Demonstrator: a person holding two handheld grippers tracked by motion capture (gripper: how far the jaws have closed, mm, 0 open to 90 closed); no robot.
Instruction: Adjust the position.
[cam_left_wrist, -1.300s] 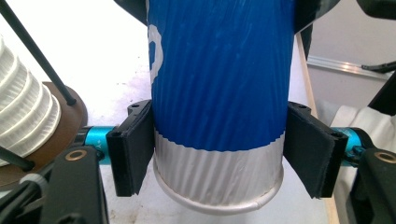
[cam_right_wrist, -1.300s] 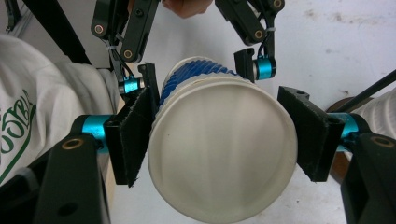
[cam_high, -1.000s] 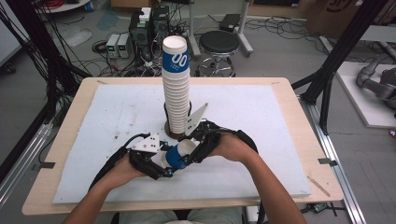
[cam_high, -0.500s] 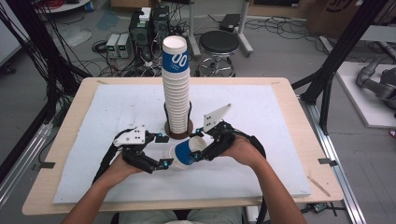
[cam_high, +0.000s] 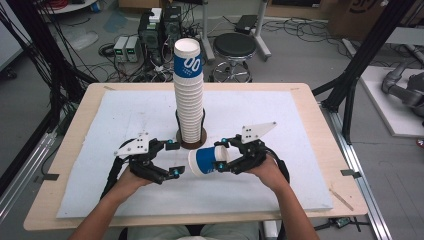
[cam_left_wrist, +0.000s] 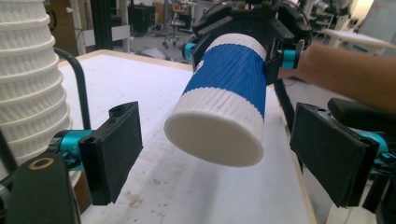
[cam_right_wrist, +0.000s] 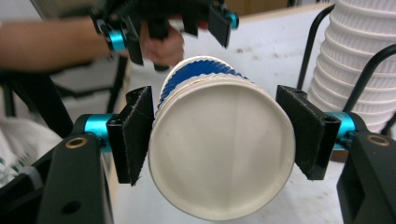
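Observation:
A blue and white ribbed paper cup (cam_high: 207, 161) lies on its side in the air, with my right gripper (cam_high: 221, 155) shut on it. In the right gripper view both pads (cam_right_wrist: 135, 135) press its sides (cam_right_wrist: 219, 154). My left gripper (cam_high: 174, 159) stands open just left of the cup, and its jaws have just been opening. In the left gripper view the cup's end (cam_left_wrist: 224, 112) hangs between the wide-apart pads (cam_left_wrist: 116, 149) without touching them. Behind, a tall stack of cups (cam_high: 189, 100) stands in a black wire holder (cam_high: 190, 142).
A white mat (cam_high: 280, 125) covers the wooden table (cam_high: 320, 130). The stack rises close on the left in the left gripper view (cam_left_wrist: 28, 84) and on the right in the right gripper view (cam_right_wrist: 359, 60). Stools, cables and black frame posts stand beyond the table.
My left jaws have opened and let go of the cup. The right gripper has carried the cup to the right, away from the left gripper, and a little lower.

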